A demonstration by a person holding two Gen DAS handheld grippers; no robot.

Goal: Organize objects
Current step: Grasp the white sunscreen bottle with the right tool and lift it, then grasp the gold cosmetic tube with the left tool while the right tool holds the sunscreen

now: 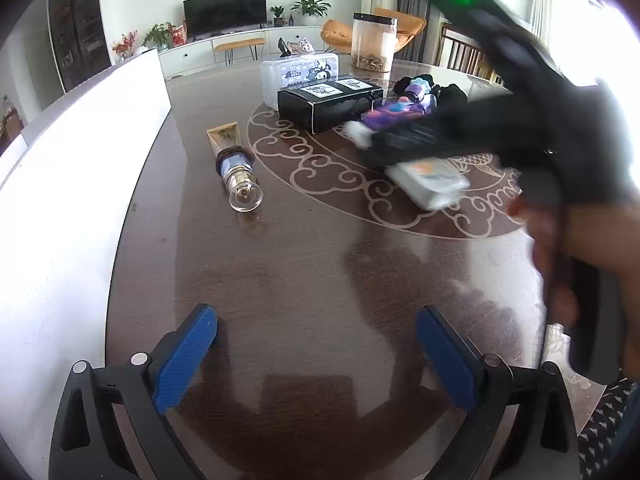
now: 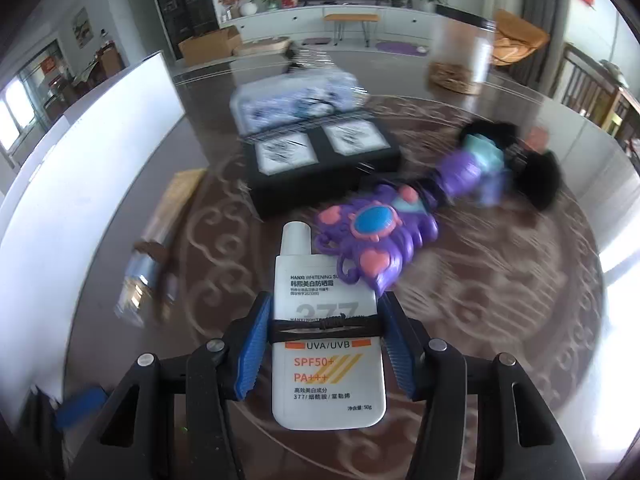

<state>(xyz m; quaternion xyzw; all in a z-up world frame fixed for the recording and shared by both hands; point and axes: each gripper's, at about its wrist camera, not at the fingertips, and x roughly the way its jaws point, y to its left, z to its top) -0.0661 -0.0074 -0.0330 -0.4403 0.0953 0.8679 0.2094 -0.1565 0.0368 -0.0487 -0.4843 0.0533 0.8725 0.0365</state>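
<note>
My right gripper is shut on a white sunscreen tube with a black band around it, held above the table. In the left wrist view that tube shows under the blurred right gripper. A purple toy lies just beyond the tube. A gold tube with a clear cap lies on the left of the table. My left gripper is open and empty above bare wood.
A black box and a clear plastic case sit behind it. A clear jar stands at the back. A black fluffy item lies right. A white board stands along the left edge of the round table.
</note>
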